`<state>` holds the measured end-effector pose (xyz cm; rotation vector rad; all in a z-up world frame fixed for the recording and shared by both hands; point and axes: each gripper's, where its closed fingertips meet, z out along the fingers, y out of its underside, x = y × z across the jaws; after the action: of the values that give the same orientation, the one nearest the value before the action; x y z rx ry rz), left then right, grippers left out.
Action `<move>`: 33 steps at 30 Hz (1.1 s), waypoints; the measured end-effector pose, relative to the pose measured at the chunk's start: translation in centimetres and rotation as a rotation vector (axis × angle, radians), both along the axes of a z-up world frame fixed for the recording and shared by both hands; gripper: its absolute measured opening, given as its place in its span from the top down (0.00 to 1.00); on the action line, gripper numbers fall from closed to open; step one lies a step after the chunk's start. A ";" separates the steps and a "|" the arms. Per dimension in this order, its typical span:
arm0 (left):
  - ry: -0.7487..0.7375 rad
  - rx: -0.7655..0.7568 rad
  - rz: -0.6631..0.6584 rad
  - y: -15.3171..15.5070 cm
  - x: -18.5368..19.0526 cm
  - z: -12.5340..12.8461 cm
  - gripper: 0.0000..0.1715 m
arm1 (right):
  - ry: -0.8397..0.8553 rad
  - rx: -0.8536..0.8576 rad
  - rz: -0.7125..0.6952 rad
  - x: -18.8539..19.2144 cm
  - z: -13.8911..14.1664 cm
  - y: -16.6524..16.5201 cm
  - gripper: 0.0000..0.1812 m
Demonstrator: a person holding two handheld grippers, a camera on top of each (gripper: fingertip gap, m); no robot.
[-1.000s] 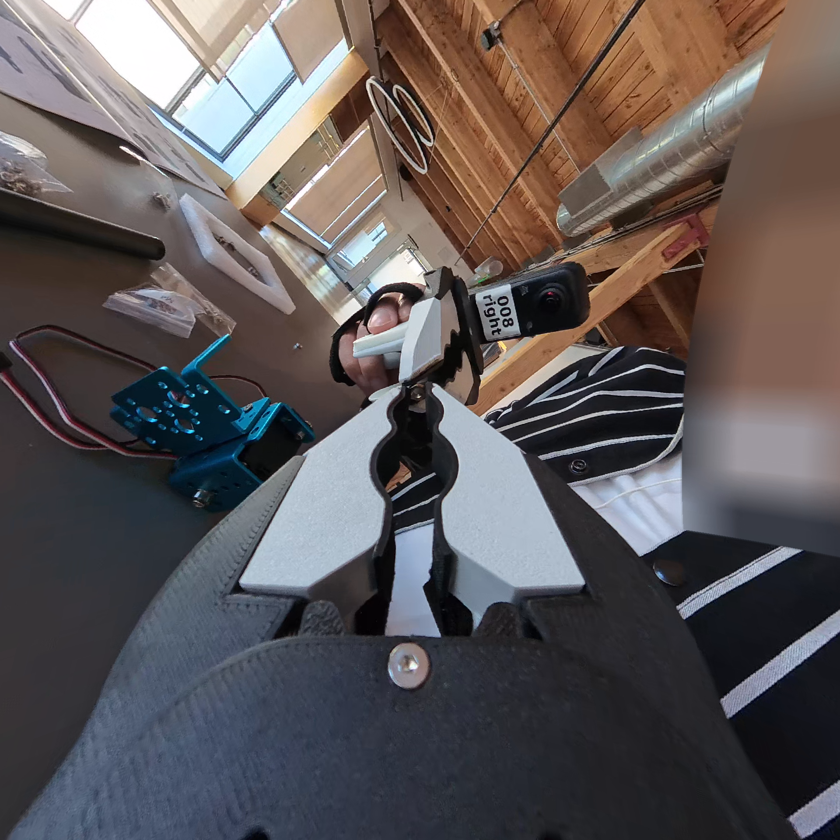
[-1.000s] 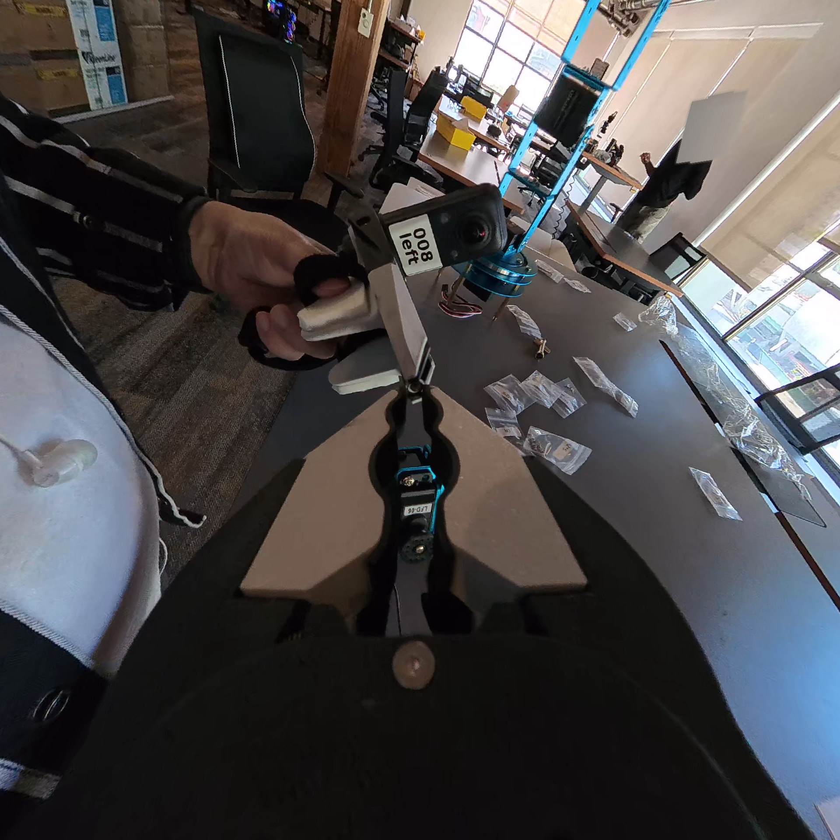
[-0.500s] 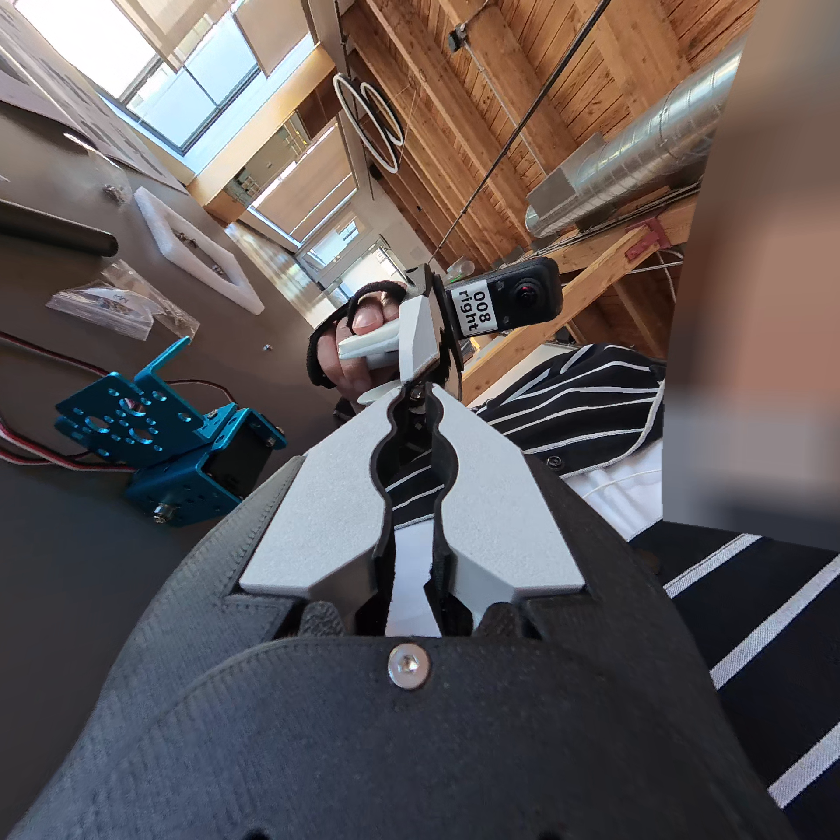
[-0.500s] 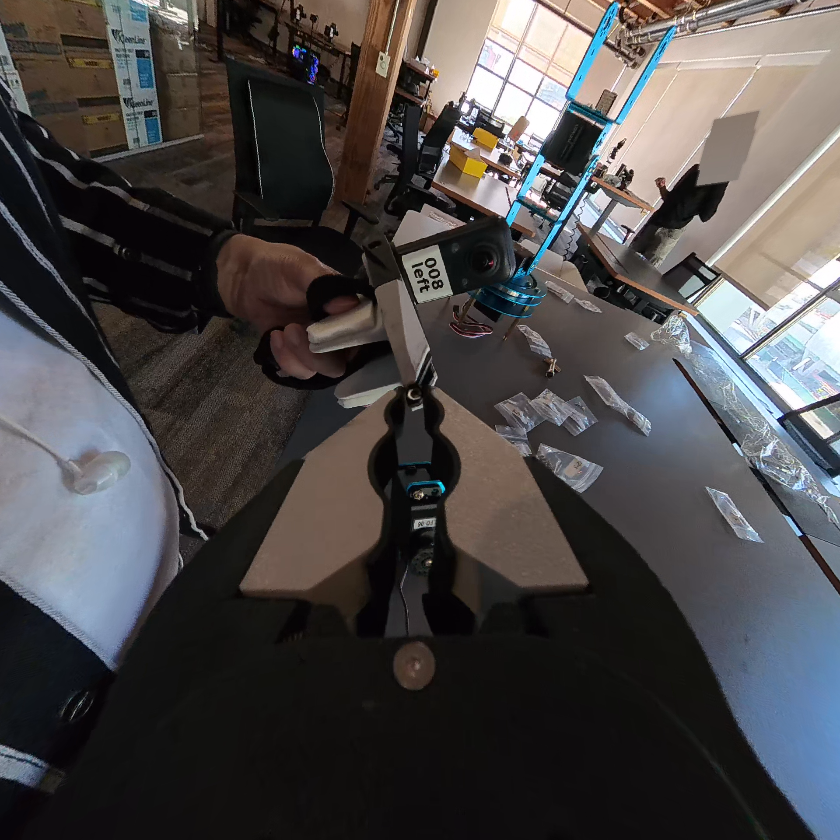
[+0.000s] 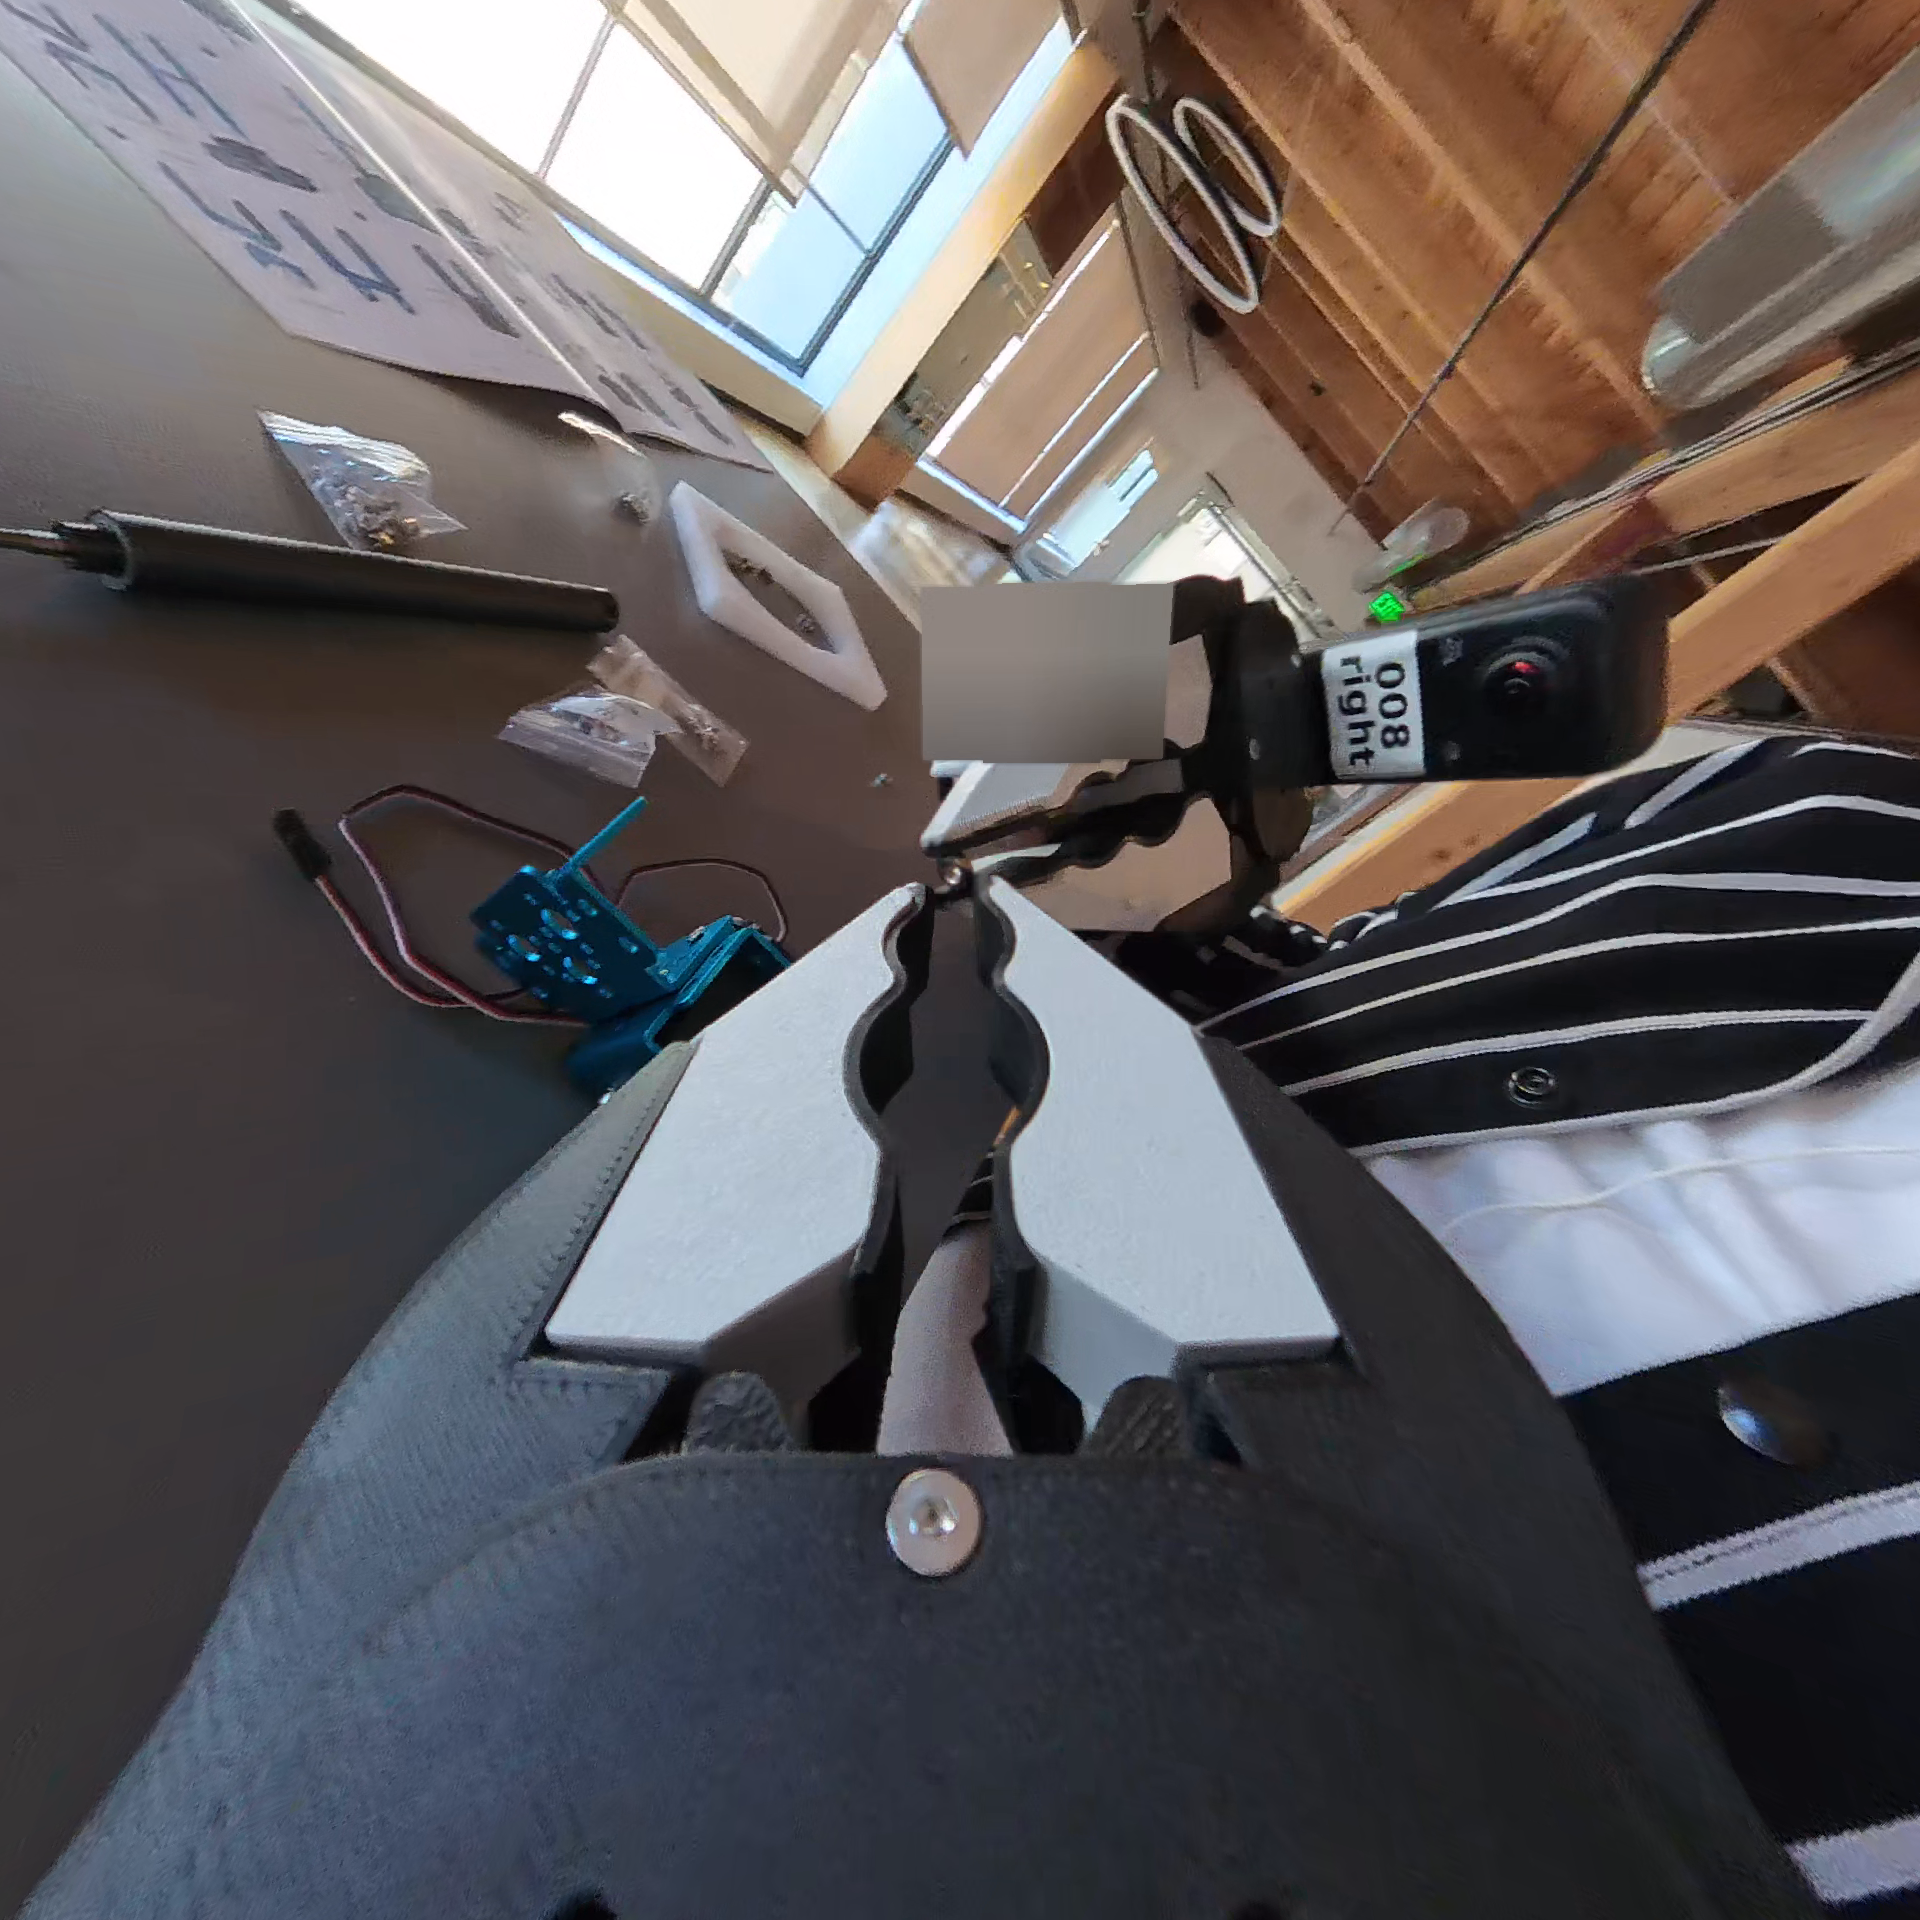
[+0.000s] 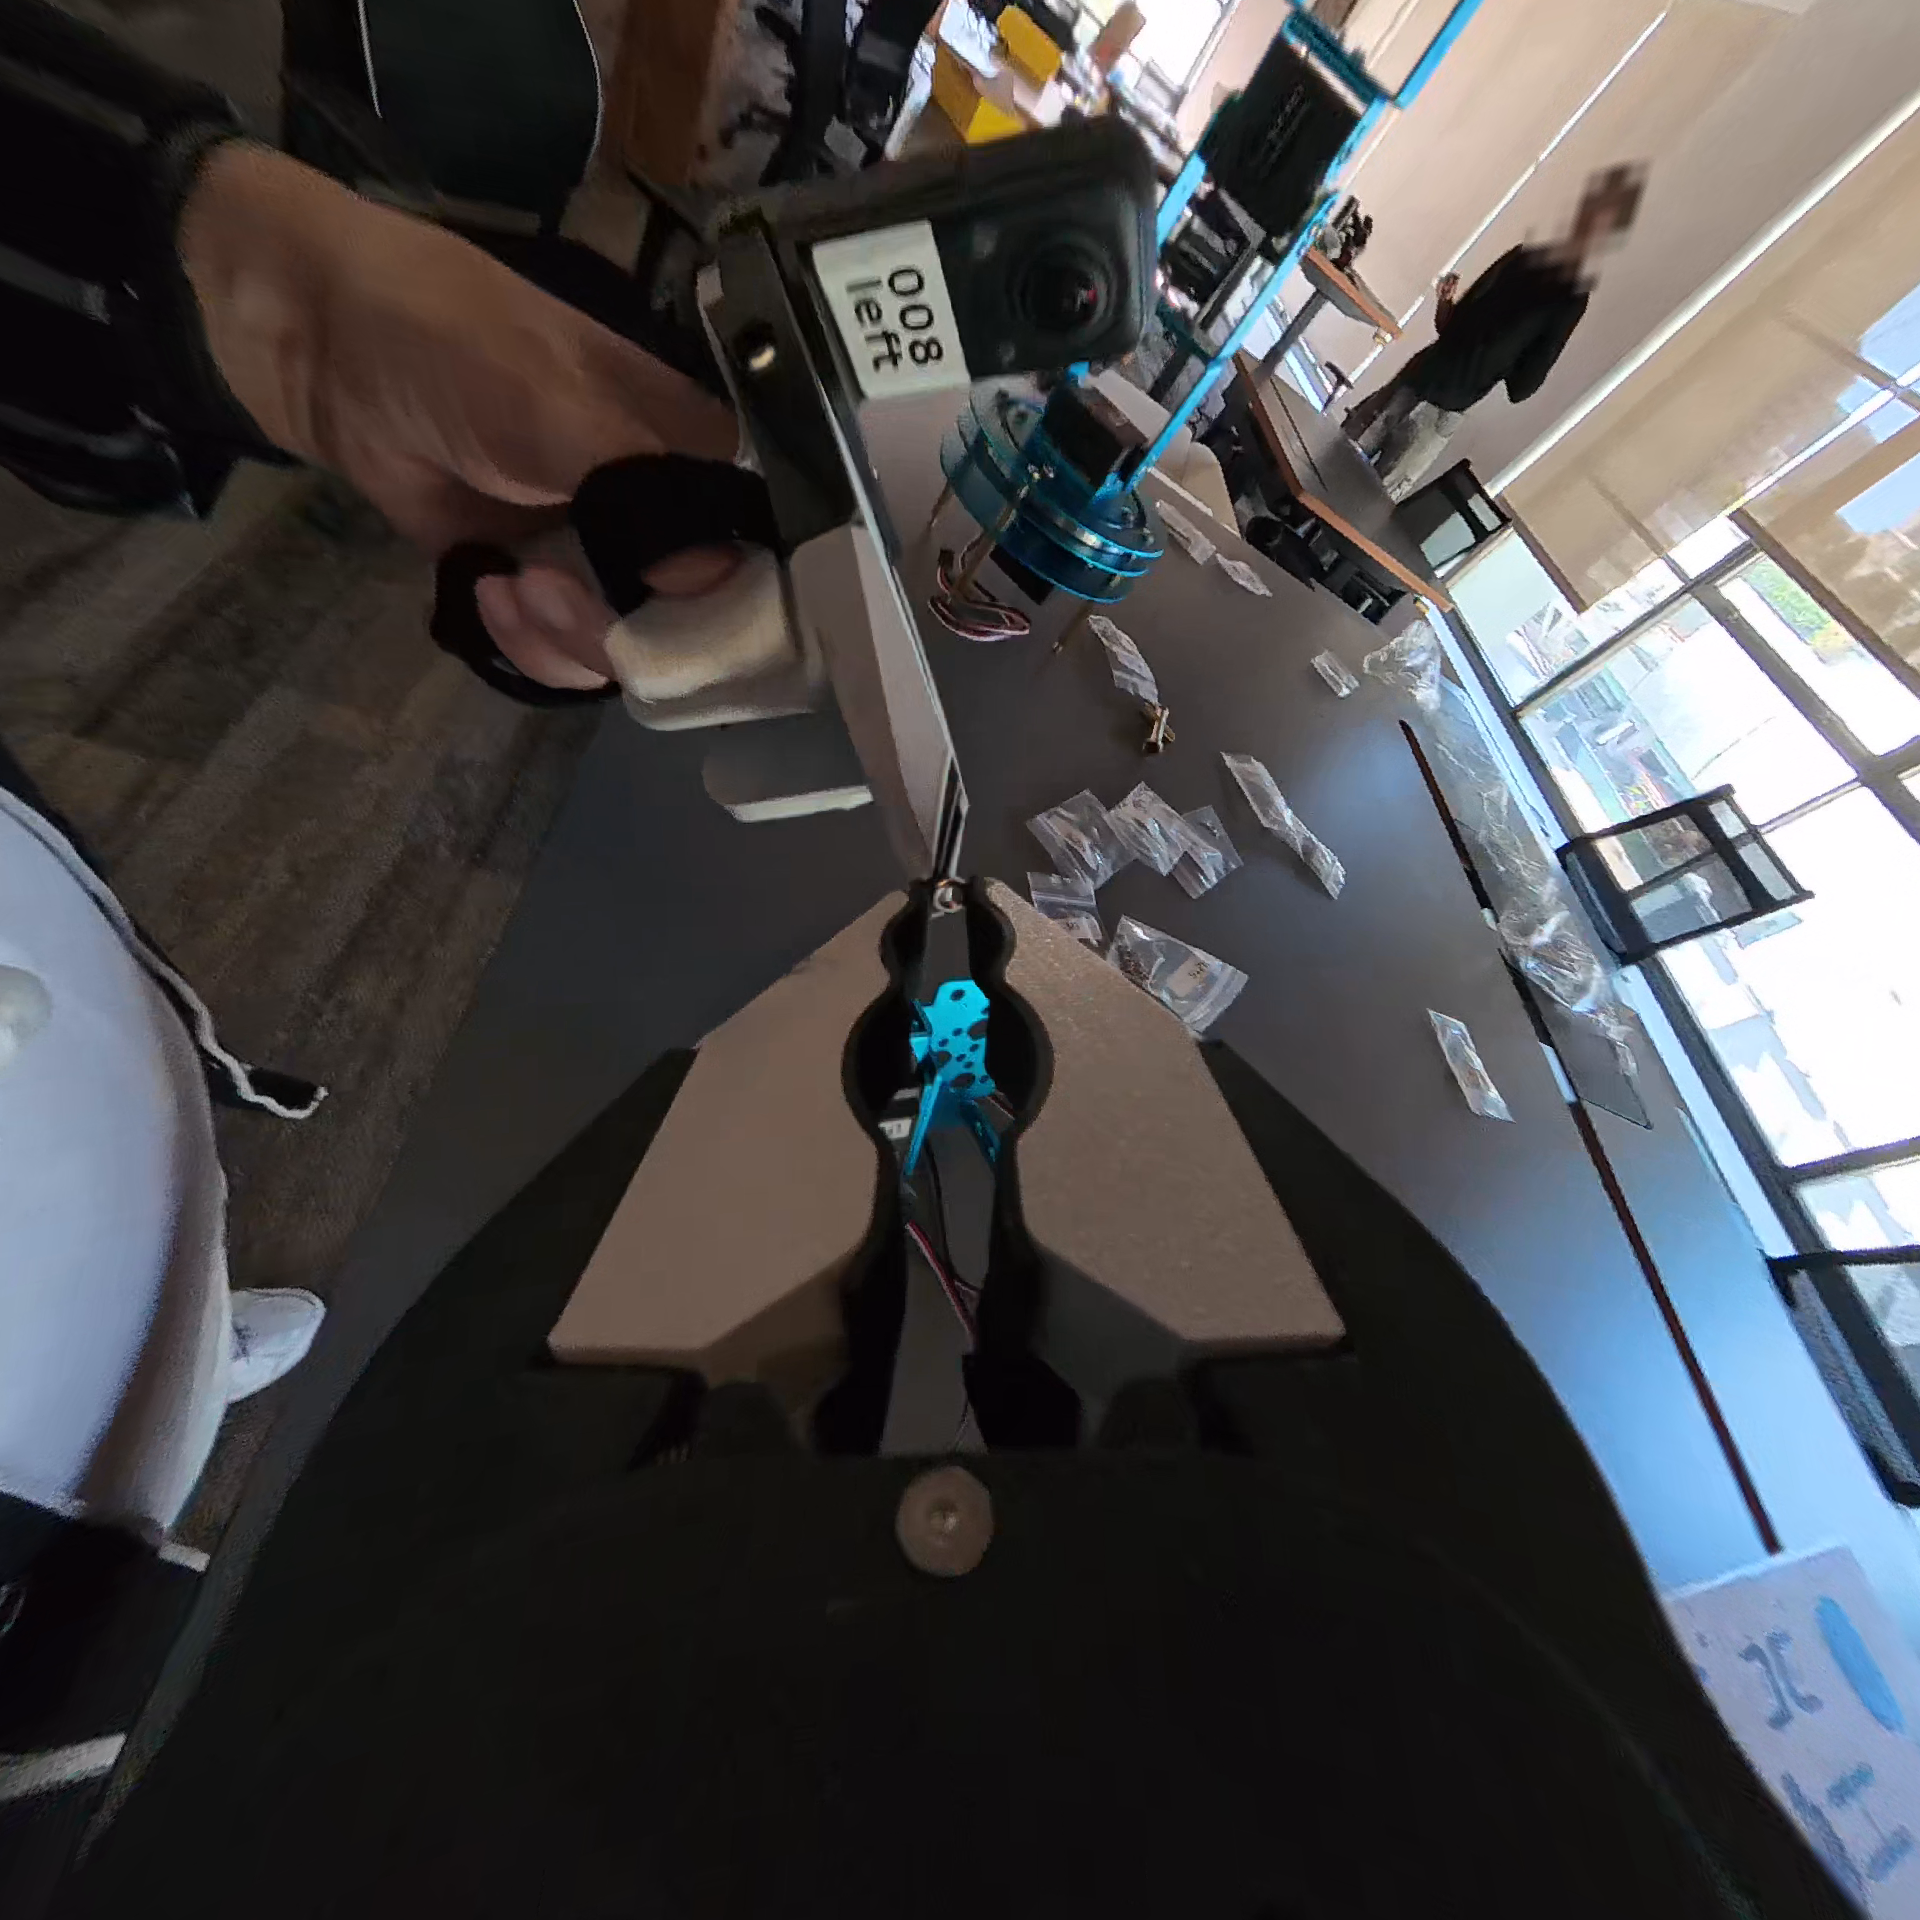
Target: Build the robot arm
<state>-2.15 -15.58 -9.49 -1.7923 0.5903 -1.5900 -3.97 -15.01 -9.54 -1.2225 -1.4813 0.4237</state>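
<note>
Left wrist view: a small screw (image 5: 951, 875) is pinched tip to tip between the left gripper (image 5: 953, 902) and right gripper (image 6: 948, 894); a blue bracket (image 5: 582, 951) lies below on the table (image 5: 208, 1143).

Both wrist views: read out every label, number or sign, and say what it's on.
I don't quote writing; these things bear it.
Left wrist view, white sticker on black camera: legible.
Right wrist view, white label on facing camera: legible.
Printed sheets on table: blurred.
Green sign: too small.
Corner sheet: blurred.
</note>
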 end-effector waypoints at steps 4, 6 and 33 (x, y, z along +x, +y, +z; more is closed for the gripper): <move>0.045 -0.006 0.021 0.2 0.0 -0.4 0.98 | -0.031 0.024 -0.012 0.0 -0.5 0.2 0.97; 0.050 0.005 0.023 0.3 -0.1 -0.5 0.98 | -0.031 0.016 -0.007 -0.1 -0.6 0.3 0.97; -0.165 0.045 -0.082 -0.1 -0.3 0.8 1.00 | 0.081 -0.124 0.078 0.0 0.2 -0.8 0.97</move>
<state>-2.45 -15.67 -8.73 -1.6039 0.6240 -1.7459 -3.93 -15.83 -9.32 -1.2324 -1.4547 0.6183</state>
